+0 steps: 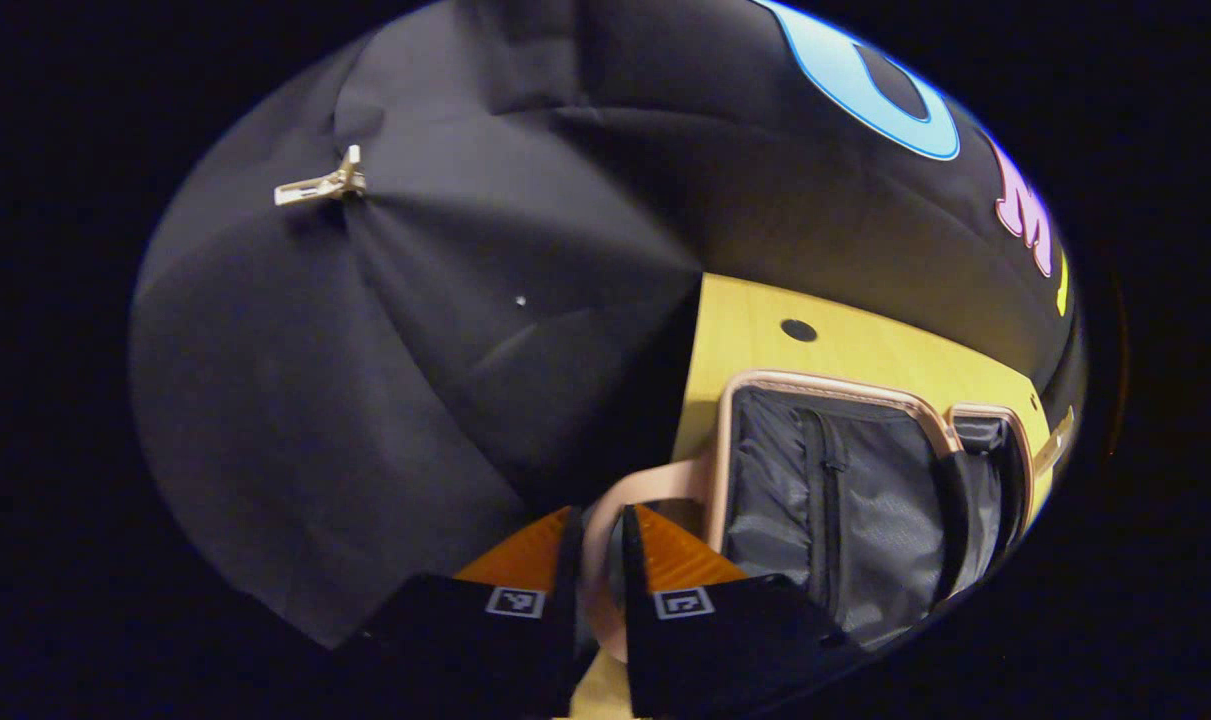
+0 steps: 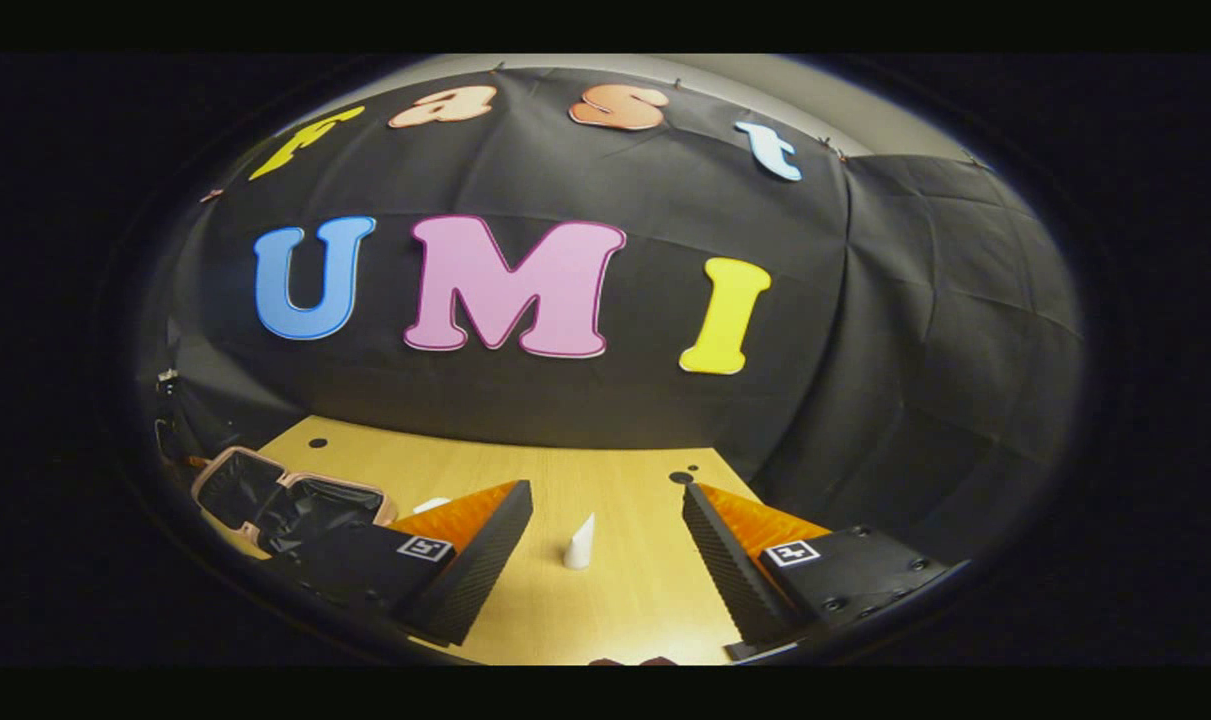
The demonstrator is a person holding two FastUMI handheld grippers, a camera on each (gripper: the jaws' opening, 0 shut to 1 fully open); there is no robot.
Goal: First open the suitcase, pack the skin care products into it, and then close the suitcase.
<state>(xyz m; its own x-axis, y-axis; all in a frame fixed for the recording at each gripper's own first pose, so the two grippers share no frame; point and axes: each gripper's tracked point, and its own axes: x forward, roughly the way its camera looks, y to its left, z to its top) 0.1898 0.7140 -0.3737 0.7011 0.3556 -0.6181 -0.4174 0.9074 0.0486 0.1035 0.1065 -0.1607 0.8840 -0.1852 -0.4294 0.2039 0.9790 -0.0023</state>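
Plainly, a pale wood table (image 2: 605, 590) stands against the booth's black cloth wall (image 1: 415, 380). On it the suitcase (image 1: 845, 500) lies open, pink-rimmed with grey zipped lining. The left gripper (image 1: 597, 570) is clenched on the suitcase's rim. The right gripper (image 2: 607, 545) is released, a small white tube (image 2: 579, 543) upright between its fingers, well apart from the suitcase.

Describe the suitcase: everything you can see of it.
The suitcase lies open on the light wooden table, both halves spread flat. Its shell and rim look rose-gold or pink; the inside is lined with grey fabric that has a dark zipper running down it. No products can be seen inside. In the left gripper view the left gripper is closed on its pink rim. In the right gripper view it sits far left, small, beside the booth wall.
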